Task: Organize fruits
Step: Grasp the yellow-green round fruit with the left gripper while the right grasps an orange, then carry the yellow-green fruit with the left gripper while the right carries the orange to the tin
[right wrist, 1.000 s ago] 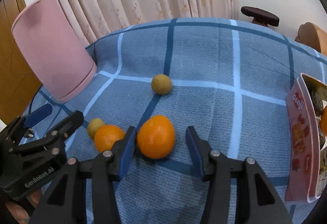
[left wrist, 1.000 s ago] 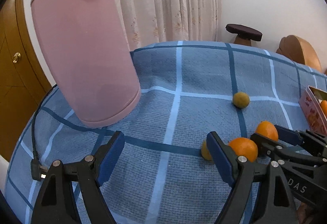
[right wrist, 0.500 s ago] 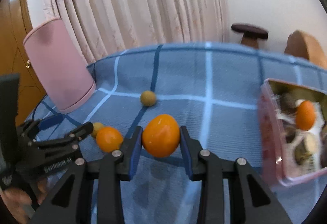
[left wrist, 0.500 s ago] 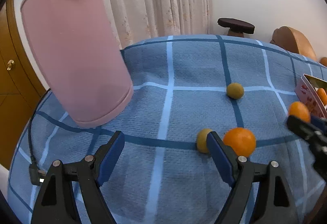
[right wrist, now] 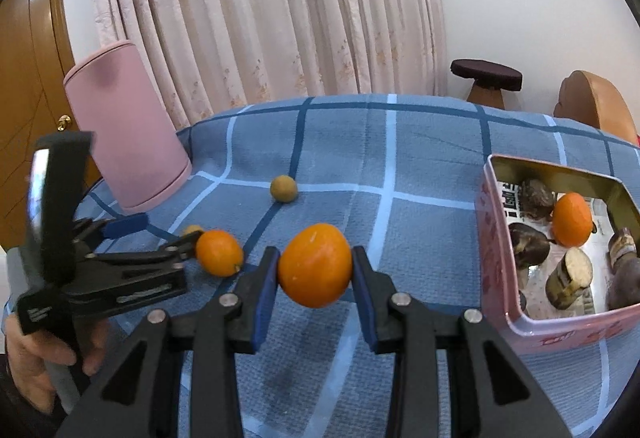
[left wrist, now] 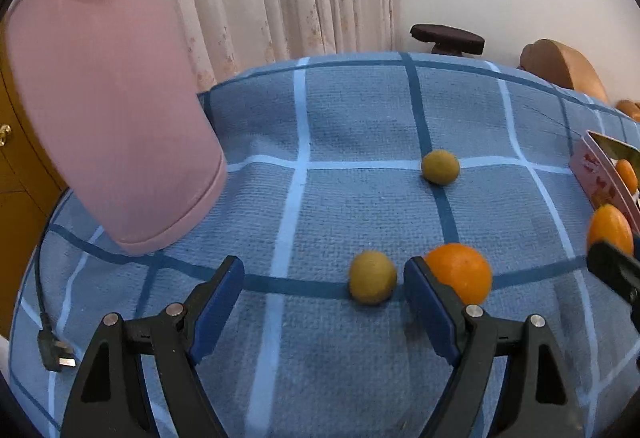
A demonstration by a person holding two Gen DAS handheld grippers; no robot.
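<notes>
My right gripper (right wrist: pixel 314 280) is shut on an orange (right wrist: pixel 315 264) and holds it above the blue checked cloth, left of the pink tin box (right wrist: pixel 496 250). The tin holds another orange (right wrist: pixel 572 220) and several dark items. My left gripper (left wrist: pixel 324 302) is open and empty, low over the cloth. A small yellow-green fruit (left wrist: pixel 372 277) lies just inside its right finger, and a second orange (left wrist: pixel 460 272) lies just outside it. Another yellow-green fruit (left wrist: pixel 440 166) lies farther back. The held orange also shows at the left wrist view's right edge (left wrist: pixel 610 226).
A tall pink cylinder container (left wrist: pixel 108 118) stands at the table's left rear. A black power plug and cord (left wrist: pixel 54 352) lie at the left edge. Curtains, a stool (right wrist: pixel 486 76) and a wooden chair back stand behind the table.
My right gripper closed on the orange, lifted it off the cloth and carried it right toward the tin. My left gripper shifted so the small yellow-green fruit now lies between its fingers.
</notes>
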